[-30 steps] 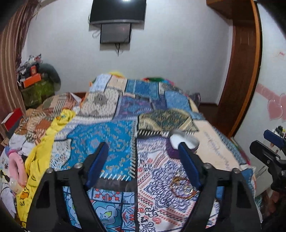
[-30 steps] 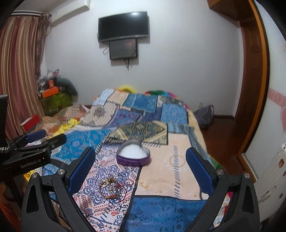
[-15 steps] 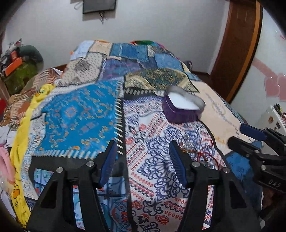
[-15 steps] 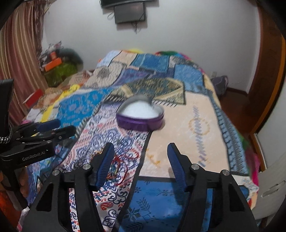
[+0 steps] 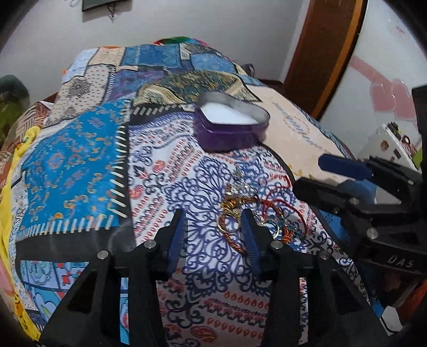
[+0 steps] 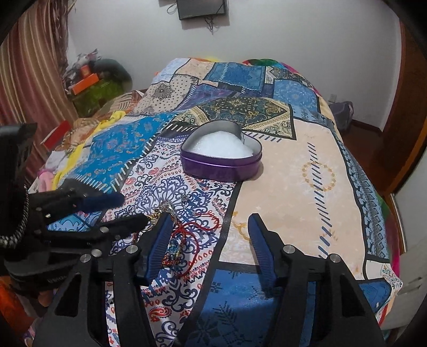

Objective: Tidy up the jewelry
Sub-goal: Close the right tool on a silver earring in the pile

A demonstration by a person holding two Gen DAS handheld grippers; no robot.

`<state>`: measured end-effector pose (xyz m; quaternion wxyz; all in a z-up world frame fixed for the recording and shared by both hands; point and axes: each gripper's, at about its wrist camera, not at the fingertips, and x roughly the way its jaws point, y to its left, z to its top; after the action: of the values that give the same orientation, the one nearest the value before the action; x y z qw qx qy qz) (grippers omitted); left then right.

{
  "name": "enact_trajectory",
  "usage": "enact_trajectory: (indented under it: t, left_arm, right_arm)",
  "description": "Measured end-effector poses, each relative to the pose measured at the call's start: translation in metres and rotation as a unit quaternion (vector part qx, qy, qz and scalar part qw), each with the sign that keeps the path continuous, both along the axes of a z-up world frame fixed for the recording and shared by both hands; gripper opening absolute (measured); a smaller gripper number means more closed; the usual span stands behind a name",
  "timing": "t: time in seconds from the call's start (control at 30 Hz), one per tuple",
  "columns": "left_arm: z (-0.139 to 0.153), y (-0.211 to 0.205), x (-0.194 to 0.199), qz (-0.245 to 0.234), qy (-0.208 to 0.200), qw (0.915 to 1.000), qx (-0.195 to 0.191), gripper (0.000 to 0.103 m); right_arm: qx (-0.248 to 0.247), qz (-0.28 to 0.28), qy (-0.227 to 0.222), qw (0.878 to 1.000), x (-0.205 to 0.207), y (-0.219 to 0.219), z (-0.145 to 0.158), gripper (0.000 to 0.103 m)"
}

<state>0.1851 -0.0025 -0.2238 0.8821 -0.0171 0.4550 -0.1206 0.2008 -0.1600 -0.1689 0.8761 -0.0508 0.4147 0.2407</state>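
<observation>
Tangling red-gold jewelry [image 5: 256, 213] on bedspread [image 5: 80, 170]

Home bedroom. Bed w/ patchwork bedspread [image 6: 307, 170], wall-mounted TV [image 6: 201, 8], striped curtain [image 6: 29, 77], wood door frame [image 5: 328, 53].

The left gripper [image 5: 213, 229] is held low, its jaws parted with nothing between them. The right gripper [image 6: 210, 240] sits close beside it, jaws spread wider; its left finger [image 6: 160, 240] seems to be empty.
</observation>
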Motion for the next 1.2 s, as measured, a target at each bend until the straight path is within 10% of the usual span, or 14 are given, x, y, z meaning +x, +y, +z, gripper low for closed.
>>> enact_trajectory:
  t: [0.2, 0.47, 0.93, 1.2]
  left_arm:
    - [-0.008, -0.004, 0.004, -0.011, 0.010, 0.9999, -0.001, 0.037]
    - [-0.007, 0.010, 0.003, -0.002, 0.003, 0.9995, -0.031, 0.005]
    - [-0.004, 0.040, 0.000, 0.028, 0.012, 0.9984, -0.048, 0.006]
    - [0.000, 0.049, -0.006, 0.038, 0.000, 0.9985, -0.040, 0.025]
  right_arm:
    - [0.001, 0.003, 0.007, 1.000, 0.002, 0.001, -0.002, 0.055]
    - [-0.006, 0.011, 0.013, 1.000, 0.003, 0.007, -0.004, 0.052]
    - [-0.028, 0.059, 0.032, 0.997, 0.015, 0.040, -0.011, 0.043]
    - [-0.035, 0.089, 0.058, 0.994, 0.024, 0.060, -0.022, 0.025]
